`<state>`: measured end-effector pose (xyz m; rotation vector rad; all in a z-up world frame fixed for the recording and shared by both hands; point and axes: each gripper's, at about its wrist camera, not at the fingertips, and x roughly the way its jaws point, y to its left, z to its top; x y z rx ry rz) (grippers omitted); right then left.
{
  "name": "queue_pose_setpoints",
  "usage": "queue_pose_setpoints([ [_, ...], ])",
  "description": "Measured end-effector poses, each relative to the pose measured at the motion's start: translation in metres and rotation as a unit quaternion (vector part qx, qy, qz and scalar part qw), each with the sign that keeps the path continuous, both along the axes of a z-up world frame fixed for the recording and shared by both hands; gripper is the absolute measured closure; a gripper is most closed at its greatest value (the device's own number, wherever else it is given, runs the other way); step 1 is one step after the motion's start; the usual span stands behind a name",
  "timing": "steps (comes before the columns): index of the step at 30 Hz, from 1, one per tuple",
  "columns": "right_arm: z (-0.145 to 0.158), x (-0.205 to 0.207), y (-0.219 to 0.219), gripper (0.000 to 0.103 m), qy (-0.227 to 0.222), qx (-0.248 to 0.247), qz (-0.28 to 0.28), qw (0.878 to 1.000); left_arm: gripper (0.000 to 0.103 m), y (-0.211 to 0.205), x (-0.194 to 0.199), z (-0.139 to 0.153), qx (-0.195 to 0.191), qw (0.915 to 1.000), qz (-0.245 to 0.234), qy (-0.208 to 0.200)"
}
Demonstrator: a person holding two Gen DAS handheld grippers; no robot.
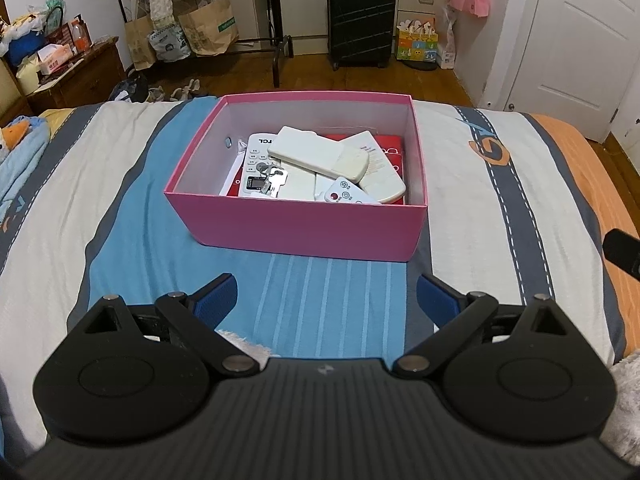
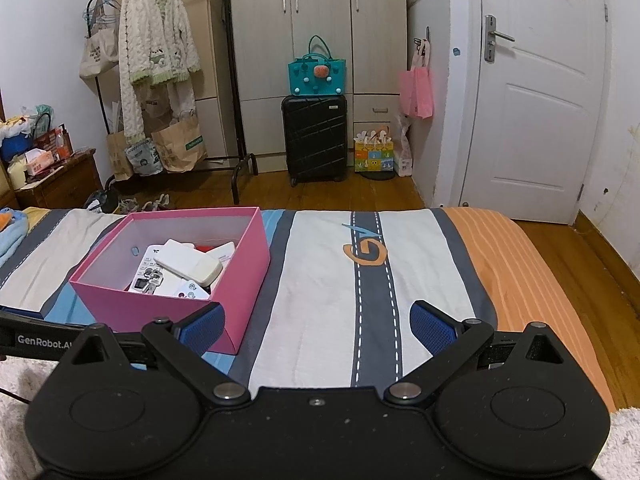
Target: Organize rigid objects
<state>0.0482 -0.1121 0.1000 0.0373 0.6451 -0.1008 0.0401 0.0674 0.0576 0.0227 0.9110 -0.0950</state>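
Note:
A pink box (image 1: 304, 228) stands on the striped bed cover, also in the right wrist view (image 2: 248, 264). Inside lie several white remote controls (image 1: 316, 152), a bunch of keys (image 1: 274, 182) and a red flat item (image 1: 386, 148); the remotes also show in the right wrist view (image 2: 188, 268). My left gripper (image 1: 326, 300) is open and empty, a little in front of the box. My right gripper (image 2: 316, 328) is open and empty, to the right of the box over the white stripe. The left gripper's body (image 2: 36, 338) shows at the left edge.
The bed cover (image 2: 340, 280) has blue, white, grey and orange stripes. A blue blanket (image 1: 16, 156) lies at the left. Beyond the bed are a black suitcase (image 2: 314, 138), a clothes rack (image 2: 160, 72), a wardrobe and a white door (image 2: 536, 100). The right gripper's tip (image 1: 622, 254) shows at the right edge.

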Motion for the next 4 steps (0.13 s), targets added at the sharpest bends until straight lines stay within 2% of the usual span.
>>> queue_pose_setpoints([
  [4,0.0003,-0.0006,-0.0001,0.003,0.000,0.000,-0.002,1.000,0.006,0.0008,0.0006,-0.0005,-0.001,1.0000,0.000,0.001],
])
